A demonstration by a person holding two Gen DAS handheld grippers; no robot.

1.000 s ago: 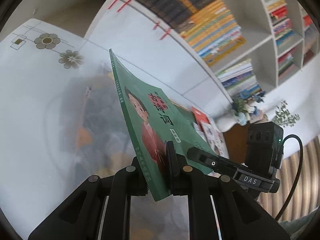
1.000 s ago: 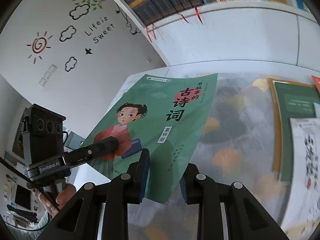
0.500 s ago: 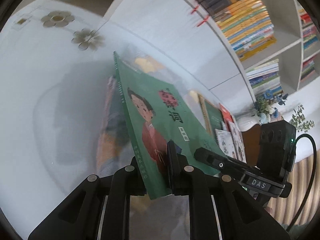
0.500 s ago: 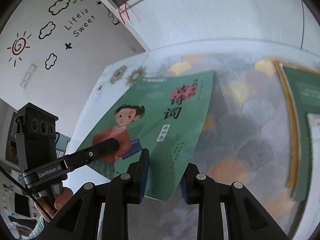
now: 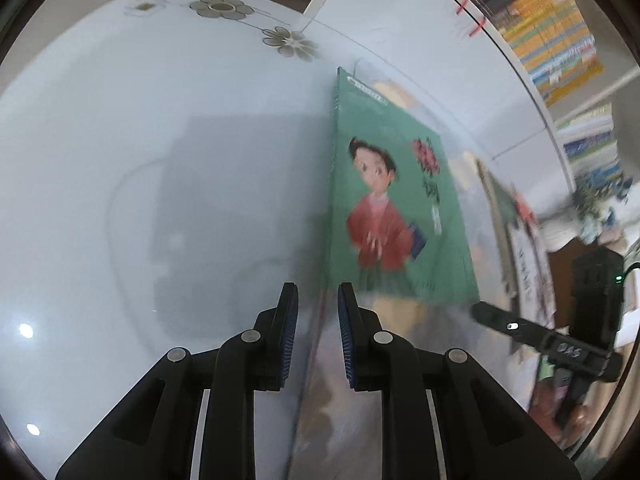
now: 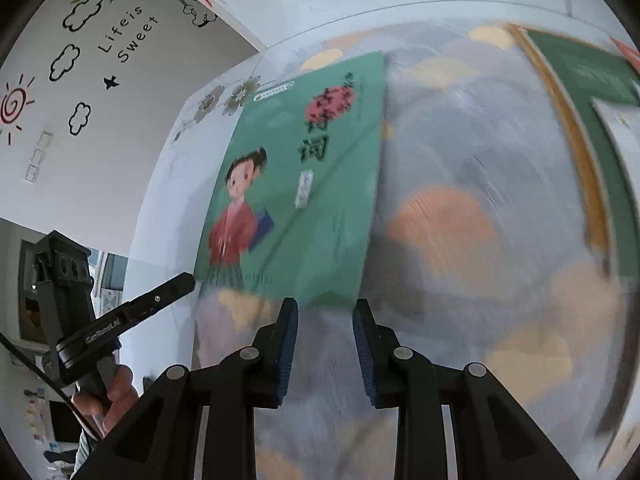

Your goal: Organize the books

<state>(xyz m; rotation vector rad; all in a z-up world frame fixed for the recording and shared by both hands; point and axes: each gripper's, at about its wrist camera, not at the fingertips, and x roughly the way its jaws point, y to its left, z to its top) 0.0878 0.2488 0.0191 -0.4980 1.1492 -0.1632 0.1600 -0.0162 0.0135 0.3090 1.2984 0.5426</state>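
Observation:
A green book (image 5: 396, 208) with a girl in red on its cover lies flat on the patterned table mat; it also shows in the right wrist view (image 6: 304, 184). My left gripper (image 5: 318, 300) is open and empty, just short of the book's near left corner. My right gripper (image 6: 325, 314) is open and empty, just short of the book's near right edge. Neither gripper touches the book. The left gripper's body (image 6: 132, 316) shows at the left of the right wrist view, and the right gripper's body (image 5: 560, 340) at the right of the left wrist view.
More books (image 6: 580, 120) lie on the mat to the right, among them a dark green one. The white table (image 5: 140, 160) with flower marks extends to the left. A white bookshelf (image 5: 552, 32) full of books stands behind the table. A white wall (image 6: 100, 60) with decals is at the left.
Both grippers have opened and let go of the green book. The book went from held tilted above the table to lying flat on the mat. Both grippers have drawn back from it.

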